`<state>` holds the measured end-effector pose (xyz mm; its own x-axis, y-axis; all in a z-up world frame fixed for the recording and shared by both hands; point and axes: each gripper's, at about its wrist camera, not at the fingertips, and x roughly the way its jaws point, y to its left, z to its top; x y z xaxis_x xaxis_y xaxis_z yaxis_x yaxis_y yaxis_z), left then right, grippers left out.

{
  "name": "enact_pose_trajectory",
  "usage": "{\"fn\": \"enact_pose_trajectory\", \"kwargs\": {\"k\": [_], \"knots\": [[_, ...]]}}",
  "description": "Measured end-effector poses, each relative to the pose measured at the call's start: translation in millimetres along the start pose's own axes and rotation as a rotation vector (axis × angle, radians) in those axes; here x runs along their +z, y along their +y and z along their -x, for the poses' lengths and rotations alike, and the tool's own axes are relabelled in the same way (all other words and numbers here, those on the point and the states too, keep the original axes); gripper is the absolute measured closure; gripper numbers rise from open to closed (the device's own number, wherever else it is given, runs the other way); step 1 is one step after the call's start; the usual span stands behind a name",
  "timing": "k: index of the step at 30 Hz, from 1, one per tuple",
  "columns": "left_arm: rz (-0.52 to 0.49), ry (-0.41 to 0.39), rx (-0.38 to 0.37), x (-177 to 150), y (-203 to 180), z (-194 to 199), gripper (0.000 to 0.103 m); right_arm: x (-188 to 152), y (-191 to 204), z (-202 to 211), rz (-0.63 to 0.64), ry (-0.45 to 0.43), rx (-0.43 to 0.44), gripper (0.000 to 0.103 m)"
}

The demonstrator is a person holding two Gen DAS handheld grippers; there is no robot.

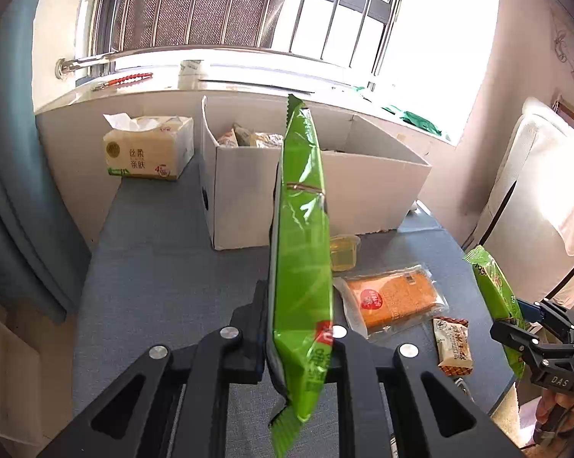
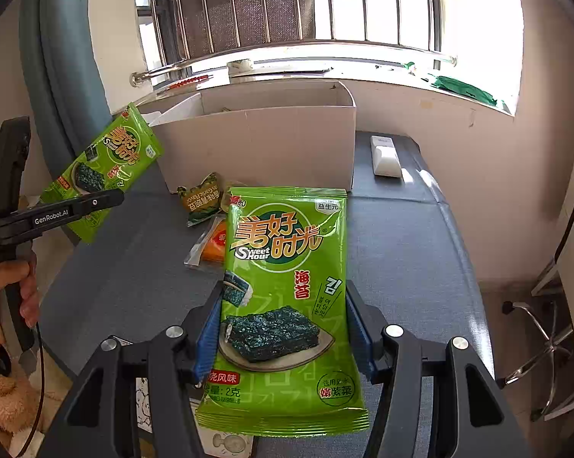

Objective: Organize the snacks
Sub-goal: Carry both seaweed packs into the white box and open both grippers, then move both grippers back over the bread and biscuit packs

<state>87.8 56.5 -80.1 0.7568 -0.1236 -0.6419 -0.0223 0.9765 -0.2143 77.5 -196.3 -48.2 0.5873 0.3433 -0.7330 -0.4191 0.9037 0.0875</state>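
Observation:
My left gripper (image 1: 302,305) is shut on a green seaweed packet (image 1: 302,229), held edge-on above the table; it also shows in the right wrist view (image 2: 103,168) at the left. My right gripper (image 2: 285,305) is shut on a second green seaweed packet (image 2: 287,286), gripped by its side edges, face toward the camera; it shows at the right edge of the left wrist view (image 1: 497,290). A white cardboard box (image 1: 248,198) with several snacks inside stands at the back of the table.
On the blue-grey table (image 1: 153,286) lie an orange cake packet (image 1: 390,297), a jelly cup (image 1: 343,253), a small beige snack packet (image 1: 453,347) and a green snack packet (image 2: 201,200). A tissue box (image 1: 149,149) stands back left, a white remote (image 2: 385,154) back right.

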Motion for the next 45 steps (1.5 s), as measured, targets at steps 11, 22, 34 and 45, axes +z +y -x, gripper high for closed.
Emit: {"fn": "enact_pose_trajectory", "kwargs": {"k": [11,22,34,45], "knots": [[0.018,-0.089,-0.064,119.0,5.9,-22.0,0.088,139.8,-2.2,-39.1,0.016,-0.124,0.077,0.041],[0.029,0.054,0.025,166.5,23.0,-108.4,0.045,233.9,-22.0,-141.0,-0.049,-0.018,0.044,0.030],[-0.006,0.032,0.055,153.2,16.8,-88.9,0.000,215.7,-13.7,-130.3,0.010,-0.036,0.019,0.000],[-0.147,-0.072,0.020,114.0,-15.3,-30.1,0.000,153.0,-5.3,-63.5,0.044,-0.079,0.111,0.000]]}}
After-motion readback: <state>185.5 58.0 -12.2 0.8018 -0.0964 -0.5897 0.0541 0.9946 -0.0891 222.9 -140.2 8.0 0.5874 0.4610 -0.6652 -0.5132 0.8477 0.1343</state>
